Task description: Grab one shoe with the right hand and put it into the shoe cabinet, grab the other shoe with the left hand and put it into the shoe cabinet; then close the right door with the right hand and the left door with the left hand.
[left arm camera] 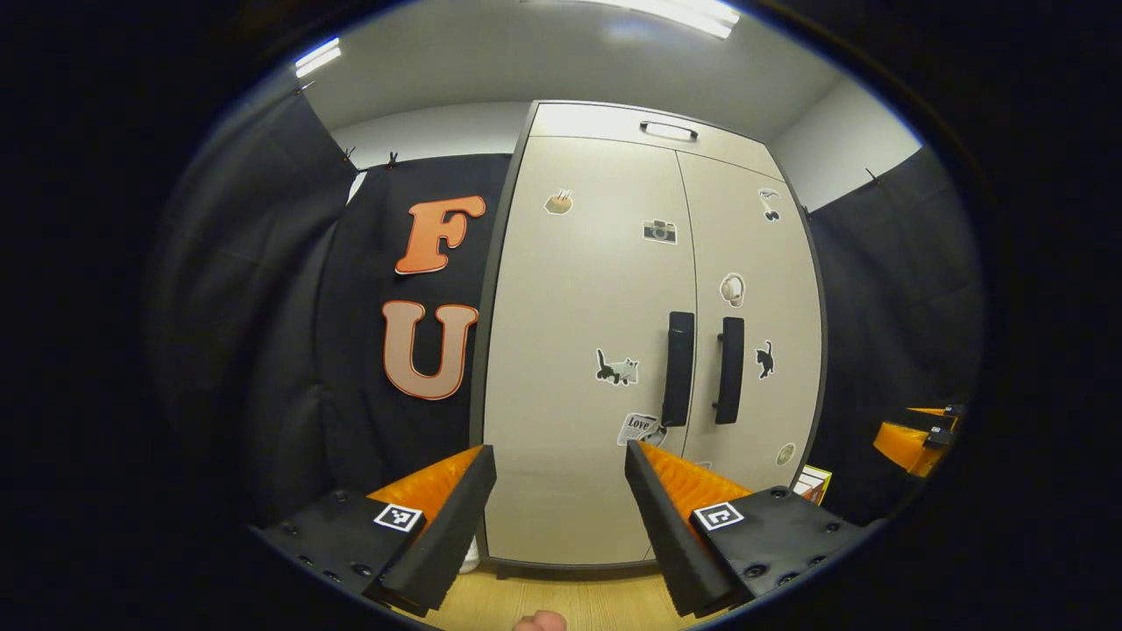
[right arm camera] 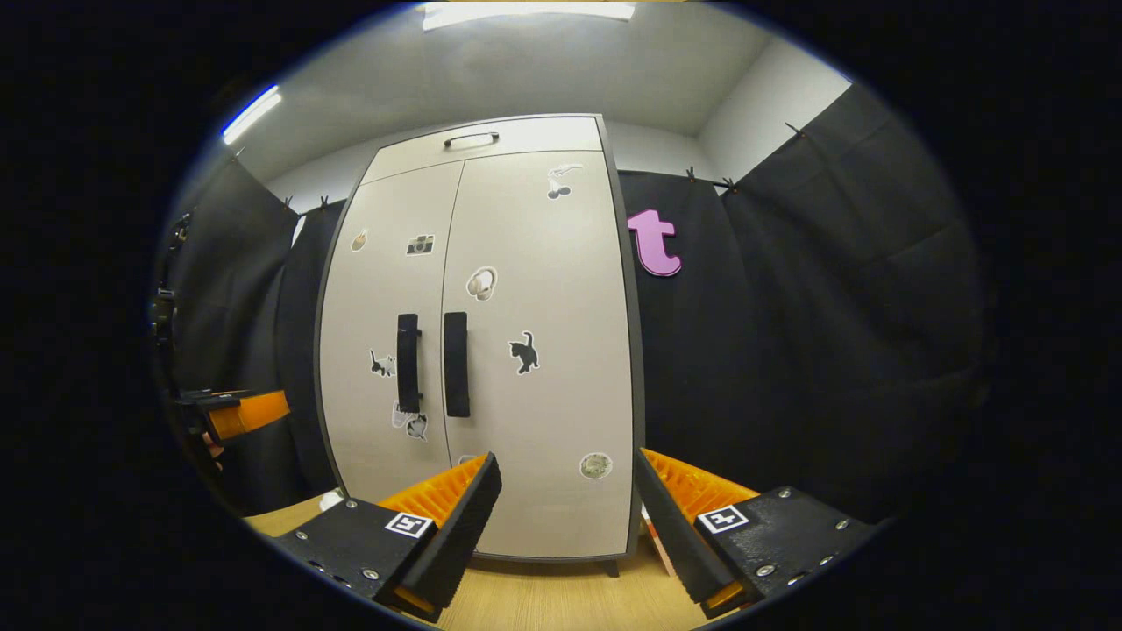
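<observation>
Cabinet (left arm camera: pixel 614 350) standing upright on the wooden floor (left arm camera: pixel 543 600), both doors sitting flush, so whatever is lying inside is hidden. Shoes are not making themselves visible anywhere outside it.

Left gripper view: the left hand-held gripper (left arm camera: pixel 561 508) is hovering in front of the cabinet's lower half, fingers spread wide apart and gripping nothing. Left door (left arm camera: pixel 578 289) and right door (left arm camera: pixel 754 289) are meeting at a thin seam, with the two dark vertical handles (left arm camera: pixel 678 368) sitting side by side just either side of it. Small stickers are dotting both doors; their details are too small to make out. A fingertip (left arm camera: pixel 539 621) is poking in at the bottom edge, mostly cut off. At the far right, the other hand-held gripper is showing partly, cut by the edge. A small boxy thing (left arm camera: pixel 813 482) is peeking out beside the cabinet's lower right corner, mostly hidden; cannot tell what it is.

Right gripper view: the right hand-held gripper (right arm camera: pixel 568 513) is also hanging released, fingers wide apart, empty, facing the cabinet's bottom right part. A top panel with a slim handle (right arm camera: pixel 471 138) is sitting above the doors. Something pale (right arm camera: pixel 330 499) is lying low at the cabinet's left foot, too blurred to identify.
</observation>
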`<state>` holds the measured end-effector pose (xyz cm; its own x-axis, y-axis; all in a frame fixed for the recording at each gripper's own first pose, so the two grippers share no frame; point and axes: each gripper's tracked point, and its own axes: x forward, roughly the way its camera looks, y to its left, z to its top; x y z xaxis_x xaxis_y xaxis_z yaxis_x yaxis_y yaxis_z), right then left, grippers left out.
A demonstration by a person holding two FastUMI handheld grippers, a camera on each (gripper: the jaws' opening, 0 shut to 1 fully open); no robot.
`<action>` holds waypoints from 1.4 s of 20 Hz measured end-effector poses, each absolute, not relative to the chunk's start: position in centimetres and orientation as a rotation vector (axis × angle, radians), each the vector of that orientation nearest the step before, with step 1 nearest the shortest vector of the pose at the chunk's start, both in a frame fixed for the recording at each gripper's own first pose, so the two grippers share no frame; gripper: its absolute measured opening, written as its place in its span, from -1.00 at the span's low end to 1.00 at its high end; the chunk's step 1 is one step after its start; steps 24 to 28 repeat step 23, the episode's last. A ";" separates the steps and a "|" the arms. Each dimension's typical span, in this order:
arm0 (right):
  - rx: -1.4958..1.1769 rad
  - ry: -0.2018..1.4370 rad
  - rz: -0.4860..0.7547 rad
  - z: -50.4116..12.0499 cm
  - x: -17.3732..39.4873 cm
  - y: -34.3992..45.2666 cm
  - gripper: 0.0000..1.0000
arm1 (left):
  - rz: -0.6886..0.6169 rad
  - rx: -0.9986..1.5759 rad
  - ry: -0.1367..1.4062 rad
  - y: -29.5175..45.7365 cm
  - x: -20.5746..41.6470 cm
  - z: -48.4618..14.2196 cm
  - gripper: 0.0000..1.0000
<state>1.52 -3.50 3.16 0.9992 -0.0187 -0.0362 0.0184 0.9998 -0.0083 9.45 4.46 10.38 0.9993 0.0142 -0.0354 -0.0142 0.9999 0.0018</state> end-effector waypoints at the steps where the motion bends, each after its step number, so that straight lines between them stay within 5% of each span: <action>1: -0.007 0.036 -0.019 3.2 1.4 -3.3 0.88 | 0.018 0.005 0.034 4.6 9.4 10.4 0.93; 28: -0.005 0.002 -0.024 4.4 2.3 -1.6 0.87 | -0.025 -0.009 0.032 4.6 9.1 10.2 0.93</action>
